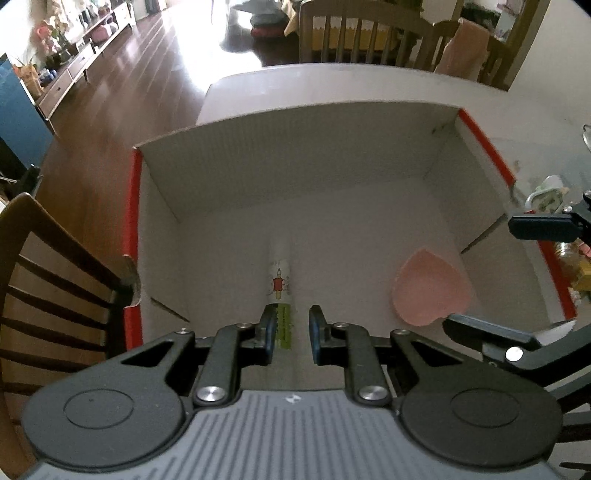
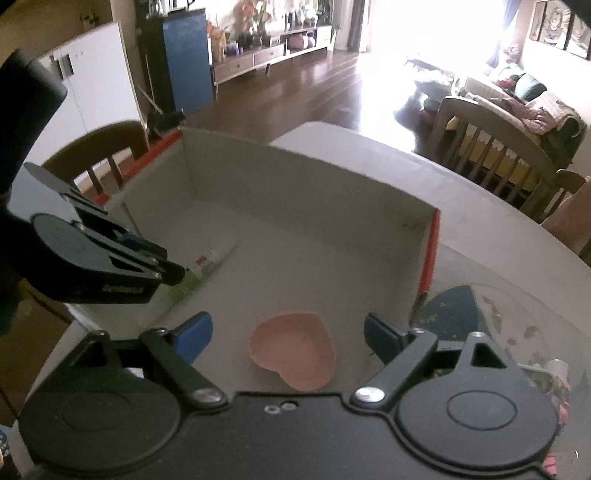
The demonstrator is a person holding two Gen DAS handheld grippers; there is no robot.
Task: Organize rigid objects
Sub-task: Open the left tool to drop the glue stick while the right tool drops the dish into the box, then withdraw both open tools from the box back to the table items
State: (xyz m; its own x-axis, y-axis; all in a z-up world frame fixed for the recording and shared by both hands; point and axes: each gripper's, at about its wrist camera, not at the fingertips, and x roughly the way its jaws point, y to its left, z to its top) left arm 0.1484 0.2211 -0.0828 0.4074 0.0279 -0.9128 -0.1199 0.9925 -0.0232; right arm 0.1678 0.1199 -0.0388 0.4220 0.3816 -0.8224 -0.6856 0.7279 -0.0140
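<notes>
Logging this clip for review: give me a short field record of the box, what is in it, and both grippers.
container: open cardboard box, red outer edges, on a white table
contents: pink heart-shaped dish and a printed tube, both lying on the box floor, apart
left gripper: shut, empty, above the tube
right gripper: open, nothing gripped, above the dish
outside box: clutter on a glass tray at right

I'm working in a home's open living-dining room: dark wooden floor (image 2: 325, 85), slatted wooden dining chairs (image 1: 365, 33) around the white counter (image 2: 498, 236), a sofa (image 2: 517, 96) heaped with blankets, a low TV cabinet (image 2: 266, 59) holding flowers, framed pictures (image 2: 561, 26).
</notes>
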